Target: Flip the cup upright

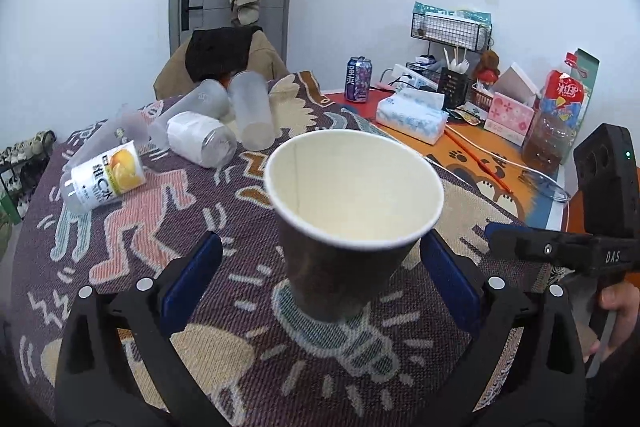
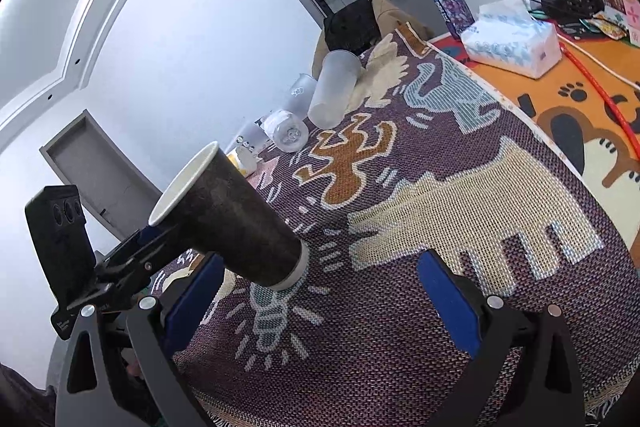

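Observation:
A dark brown paper cup (image 1: 340, 259) with a white inside stands upright, mouth up, on the patterned purple cloth (image 1: 200, 227). My left gripper (image 1: 320, 287) is open, its blue pads on either side of the cup with gaps, not touching it. In the right wrist view the same cup (image 2: 236, 227) stands at the left, with the left gripper (image 2: 132, 247) behind it. My right gripper (image 2: 320, 303) is open and empty, to the cup's right; it also shows in the left wrist view (image 1: 560, 251) at the right edge.
Several clear plastic cups and a labelled orange-drink bottle (image 1: 104, 179) lie on their sides at the cloth's far left. A tissue pack (image 1: 412, 119), a purple can (image 1: 358, 79), a juice bottle (image 1: 556, 119) and a wire rack (image 1: 452, 27) stand on the orange mat at right.

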Available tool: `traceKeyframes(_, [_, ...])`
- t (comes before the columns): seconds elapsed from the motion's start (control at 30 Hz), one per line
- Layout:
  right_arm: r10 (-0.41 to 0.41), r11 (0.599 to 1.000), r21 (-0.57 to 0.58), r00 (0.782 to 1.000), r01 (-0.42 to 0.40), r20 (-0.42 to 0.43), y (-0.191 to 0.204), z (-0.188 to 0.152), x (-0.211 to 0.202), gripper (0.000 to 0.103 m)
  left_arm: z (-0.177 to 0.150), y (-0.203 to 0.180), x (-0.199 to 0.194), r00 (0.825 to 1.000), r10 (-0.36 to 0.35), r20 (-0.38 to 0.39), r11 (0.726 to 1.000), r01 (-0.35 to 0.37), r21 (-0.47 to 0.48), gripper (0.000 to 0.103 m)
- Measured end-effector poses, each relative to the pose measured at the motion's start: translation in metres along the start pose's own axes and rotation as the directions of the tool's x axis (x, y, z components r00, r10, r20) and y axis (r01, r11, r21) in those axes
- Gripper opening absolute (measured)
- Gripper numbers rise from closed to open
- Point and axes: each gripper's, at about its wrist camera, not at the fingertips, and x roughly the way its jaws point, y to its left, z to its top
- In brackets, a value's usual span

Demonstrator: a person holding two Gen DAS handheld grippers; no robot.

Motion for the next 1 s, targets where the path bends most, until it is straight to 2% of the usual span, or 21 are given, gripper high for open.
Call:
traceKeyframes(0.4, [-0.051,0.995,-0.082,0.997,0.056,0.064,0.031,0.006,-0.014,0.095,-0.005,0.016,-0.041,0.998,0.042,0.055,0.998,-0.039,-0.051,0.098])
traceKeyframes(1.0, [-0.184,0.966,-0.156,0.972,0.206,0.144,0.069,-0.001,-0.028,0.095,-0.010,0.033,-0.082,0.985,0.106,0.133,0.987,-0.089,-0.132,0.098])
